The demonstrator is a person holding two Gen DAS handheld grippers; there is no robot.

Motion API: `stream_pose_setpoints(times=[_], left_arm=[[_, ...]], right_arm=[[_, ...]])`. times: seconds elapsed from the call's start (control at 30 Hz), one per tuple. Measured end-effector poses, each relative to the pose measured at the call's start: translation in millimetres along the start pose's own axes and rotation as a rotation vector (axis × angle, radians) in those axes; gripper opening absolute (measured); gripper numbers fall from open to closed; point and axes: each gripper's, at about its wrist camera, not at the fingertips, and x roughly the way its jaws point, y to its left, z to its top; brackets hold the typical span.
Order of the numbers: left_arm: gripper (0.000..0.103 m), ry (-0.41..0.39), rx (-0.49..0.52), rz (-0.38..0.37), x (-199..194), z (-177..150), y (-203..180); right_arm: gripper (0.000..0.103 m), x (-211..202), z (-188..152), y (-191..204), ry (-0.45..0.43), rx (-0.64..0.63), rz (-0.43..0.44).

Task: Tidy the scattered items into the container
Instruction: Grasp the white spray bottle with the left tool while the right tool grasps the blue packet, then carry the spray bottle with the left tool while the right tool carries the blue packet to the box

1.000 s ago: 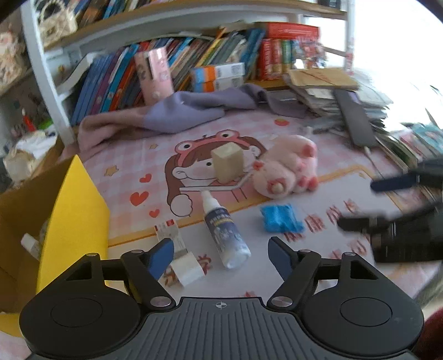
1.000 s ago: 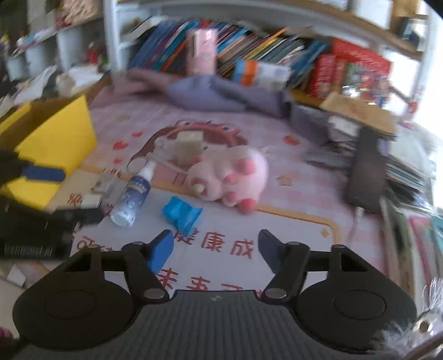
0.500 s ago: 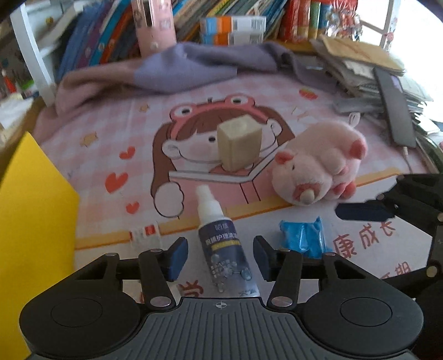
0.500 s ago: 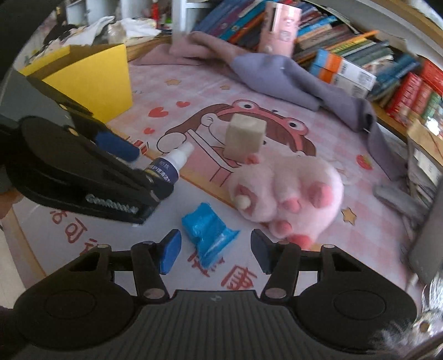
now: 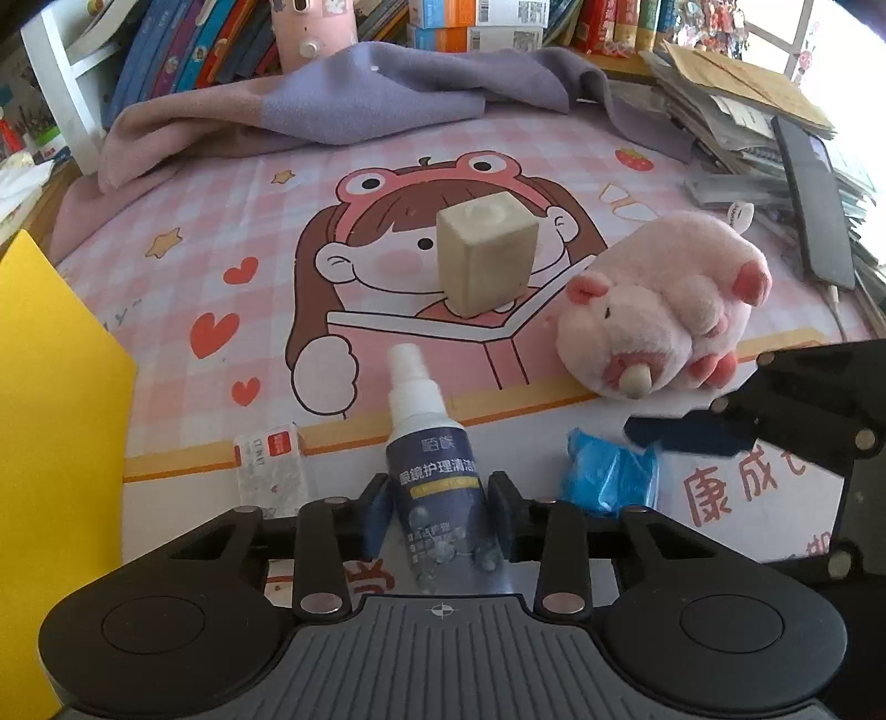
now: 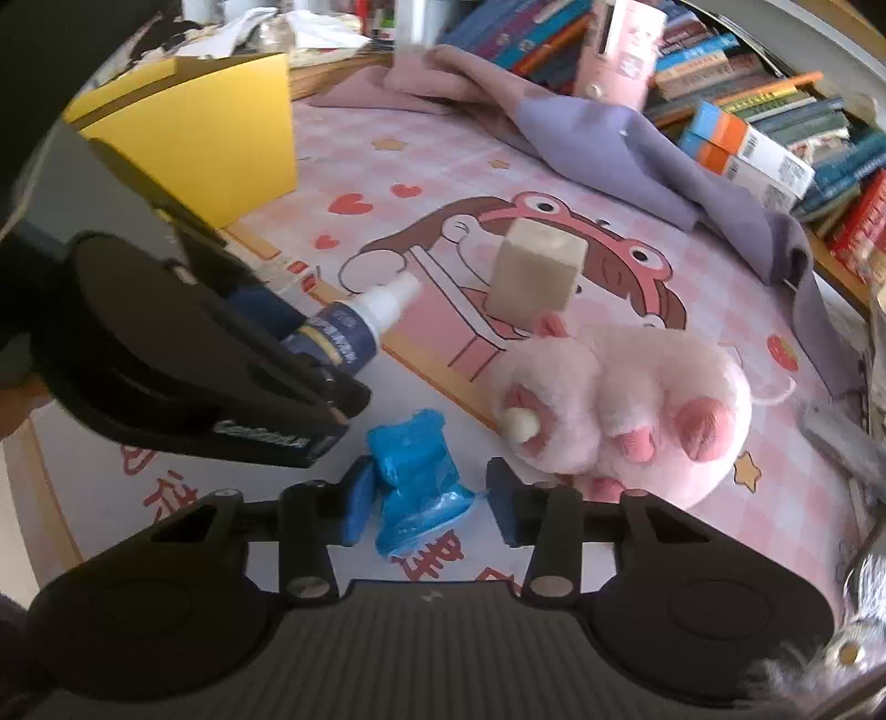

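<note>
A dark blue spray bottle (image 5: 437, 471) with a white cap lies on the pink cartoon mat (image 5: 221, 232). My left gripper (image 5: 440, 512) is shut on its body; it also shows in the right wrist view (image 6: 343, 338). A crumpled blue packet (image 6: 415, 471) lies on the mat between the fingers of my right gripper (image 6: 432, 504), which is open around it with a gap on the right. A pink plush pig (image 5: 659, 310), a beige block (image 5: 484, 255) and a small clear sachet (image 5: 271, 465) lie nearby. The yellow-flapped cardboard box (image 6: 210, 127) stands at the left.
A purple blanket (image 5: 360, 105) is bunched at the back under a shelf of books (image 5: 210, 50). A stack of papers with a dark phone (image 5: 814, 205) lies at the right. A pink canister (image 6: 614, 50) stands by the books.
Both grippers moved forward and down to the mat. The left closed onto the spray bottle. The right narrowed around the blue packet.
</note>
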Motion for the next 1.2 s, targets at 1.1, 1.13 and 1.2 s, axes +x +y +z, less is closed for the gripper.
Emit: stream_pose_setpoints(times=[1.1, 1.13, 1.2], left_arm=[[0.031, -0.199, -0.028, -0.134, -115, -57, 1], [0.031, -0.212, -0.031, -0.142, -120, -61, 4], [0.031, -0.234, -0.040, -0.162, -131, -67, 10]], right_arm=[[0.027, -102, -16, 31, -0.100, 0.155, -0.080], [0.027, -106, -16, 32, -0.100, 0.168, -0.085], [0.027, -115, -15, 34, -0.104, 0.208, -0.087]])
